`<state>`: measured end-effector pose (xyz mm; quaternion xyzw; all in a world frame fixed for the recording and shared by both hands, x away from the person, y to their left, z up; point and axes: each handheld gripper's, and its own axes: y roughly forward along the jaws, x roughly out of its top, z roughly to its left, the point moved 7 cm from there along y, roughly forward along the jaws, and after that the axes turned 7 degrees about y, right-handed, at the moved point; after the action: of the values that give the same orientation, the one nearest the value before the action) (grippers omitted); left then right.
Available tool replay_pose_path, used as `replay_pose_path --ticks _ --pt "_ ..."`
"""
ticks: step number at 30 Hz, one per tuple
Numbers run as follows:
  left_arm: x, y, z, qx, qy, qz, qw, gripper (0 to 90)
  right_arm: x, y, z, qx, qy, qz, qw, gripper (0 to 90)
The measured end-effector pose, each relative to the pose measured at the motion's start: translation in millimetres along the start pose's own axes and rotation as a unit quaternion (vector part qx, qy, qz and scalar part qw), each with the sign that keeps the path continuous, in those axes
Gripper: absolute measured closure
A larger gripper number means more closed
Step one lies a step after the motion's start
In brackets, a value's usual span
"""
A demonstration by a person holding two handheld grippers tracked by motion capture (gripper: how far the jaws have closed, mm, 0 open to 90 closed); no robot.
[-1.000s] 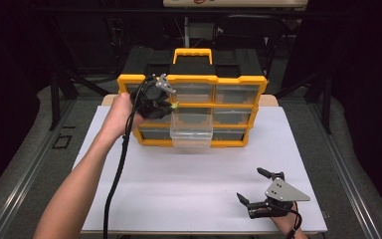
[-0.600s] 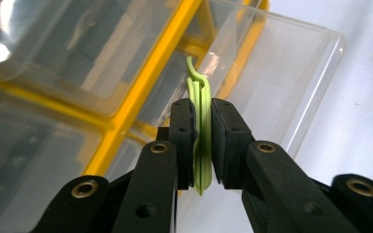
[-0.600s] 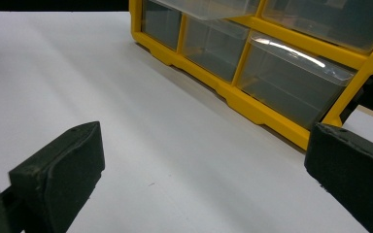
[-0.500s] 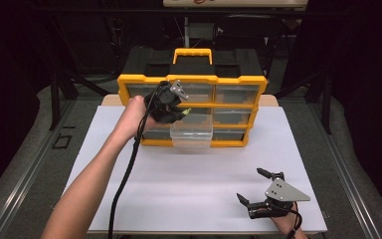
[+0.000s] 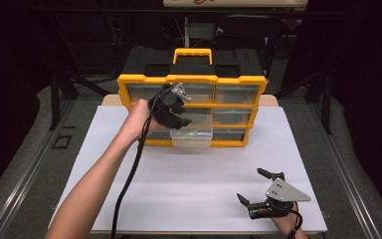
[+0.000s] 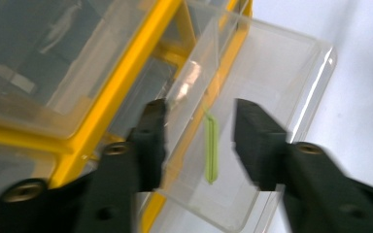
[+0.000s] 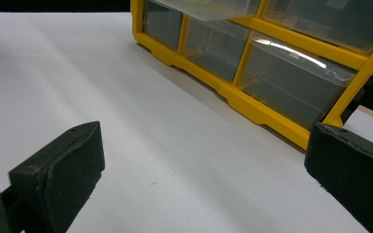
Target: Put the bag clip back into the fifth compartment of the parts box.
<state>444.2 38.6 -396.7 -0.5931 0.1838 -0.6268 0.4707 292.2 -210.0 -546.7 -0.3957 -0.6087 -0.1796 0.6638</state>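
Left gripper view shows your left gripper (image 6: 199,131) has just spread its jaws above the pulled-out drawer (image 6: 272,97), the green band (image 6: 211,153) lying inside it.

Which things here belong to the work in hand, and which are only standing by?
In the work:
- left gripper, jaws just opened, over the drawer
- pulled-out clear drawer
- green strip lying in it
- yellow organizer

Standing by:
- right gripper, open, resting on the white table

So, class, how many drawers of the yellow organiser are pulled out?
1: the clear drawer, low in the left column of the yellow organiser, holding a green strip. The rest look shut, though a hand may hide some.
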Motion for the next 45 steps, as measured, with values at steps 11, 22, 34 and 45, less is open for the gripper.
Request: replay_pose_path --ticks 11,22,34,45 --pt "-36.7 -30.3 0.8 0.032 -0.013 -0.017 0.9993 11.1 -0.2 0.9 0.8 0.002 0.001 0.001 1.0000 0.4" --pt "-82.6 -38.3 -3.3 0.070 -0.043 -0.005 0.9966 1.3 -1.2 2.0 0.2 -0.001 0.002 0.005 1.0000 0.4" --pt "-123.1 -35.2 -27.7 0.097 -0.057 -0.006 0.9936 0.0 -1.2 2.0 1.2 0.001 0.002 0.005 1.0000 0.3" --pt "-170.3 -13.2 -52.1 0.100 -0.084 -0.005 0.9914 0.0 -1.4 3.2 1.8 0.002 0.001 0.007 1.0000 0.4"
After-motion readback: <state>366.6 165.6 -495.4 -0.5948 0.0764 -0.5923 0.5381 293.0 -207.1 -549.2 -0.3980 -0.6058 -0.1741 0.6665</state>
